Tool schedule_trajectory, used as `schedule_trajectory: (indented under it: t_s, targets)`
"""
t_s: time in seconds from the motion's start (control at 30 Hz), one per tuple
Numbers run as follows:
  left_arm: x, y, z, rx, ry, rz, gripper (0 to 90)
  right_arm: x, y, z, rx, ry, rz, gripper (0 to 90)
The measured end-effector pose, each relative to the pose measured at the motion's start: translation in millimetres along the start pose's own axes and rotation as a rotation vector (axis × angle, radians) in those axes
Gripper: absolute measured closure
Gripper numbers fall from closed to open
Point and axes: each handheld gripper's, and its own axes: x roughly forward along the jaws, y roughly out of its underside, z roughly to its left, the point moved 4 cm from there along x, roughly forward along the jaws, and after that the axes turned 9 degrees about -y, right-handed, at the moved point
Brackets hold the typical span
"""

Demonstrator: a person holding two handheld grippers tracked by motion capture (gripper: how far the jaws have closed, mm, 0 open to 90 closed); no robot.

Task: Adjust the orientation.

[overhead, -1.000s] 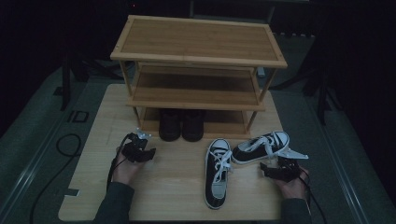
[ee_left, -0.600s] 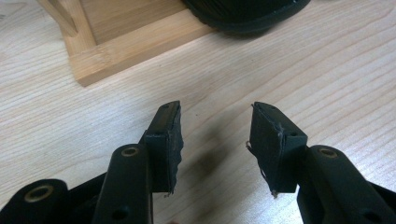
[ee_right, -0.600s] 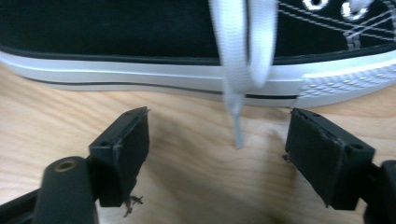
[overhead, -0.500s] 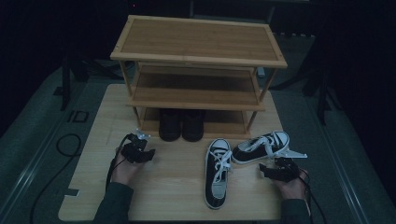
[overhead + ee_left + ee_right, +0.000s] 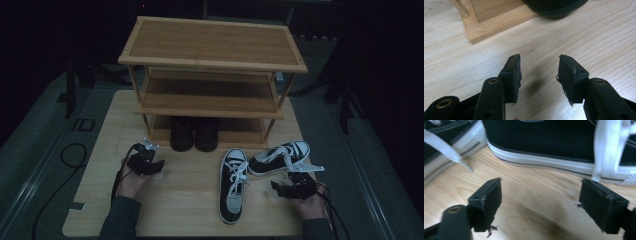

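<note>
Canvas sneakers [image 5: 256,170] beside slatted bamboo rack [image 5: 212,75]

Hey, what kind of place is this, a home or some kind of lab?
Probably a staged recording setup, not a home: a wooden board on a dark surface carries a three-tier bamboo shoe rack, black-and-white sneakers lie loose in front, and cables trail beside it in an otherwise dark room.
</note>
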Motion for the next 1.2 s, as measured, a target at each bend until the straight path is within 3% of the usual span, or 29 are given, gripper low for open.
schedule_trajectory:
  t_s: [0.27,0.57,0.87,1.2]
  targets:
    - [-1.8,0.2,0.8,0.002,-0.008,0.001,53.1,-4.6,-15.5,24.3,-0.042,-0.029,0.004,10.8]
    - [-1.3,0.6,-0.1,0.006,-0.007,0.006,53.1,-5.2,-29.4,48.9,-0.084,-0.088,-0.001,10.6]
    - [-0.9,1.2,-0.2,0.015,-0.014,0.01,52.9,5.9,-44.1,79.0,-0.158,-0.152,0.012,10.6]
    - [-1.5,1.7,1.0,0.008,-0.016,0.007,53.0,20.2,-55.1,106.2,-0.173,-0.228,0.007,10.7]
